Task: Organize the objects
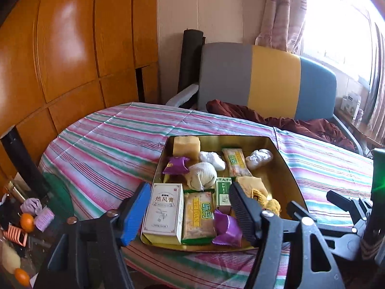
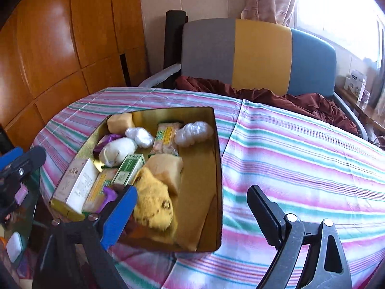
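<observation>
A gold tin tray sits on the striped tablecloth. It holds a white medicine box, cracker packs, purple wrappers, a green box, a yellow knit cloth, a rolled white sock and white plastic bundles. My left gripper hovers open over the tray's near edge, its pads pressing nothing. My right gripper stands wide open over the tray's near right corner, also with nothing between its fingers. Each gripper shows at the edge of the other's view.
A chair with a grey, yellow and blue back stands behind the table, with a dark red cloth on its seat. Wooden cabinet doors fill the left. A lower surface at left holds oranges and purple rolls.
</observation>
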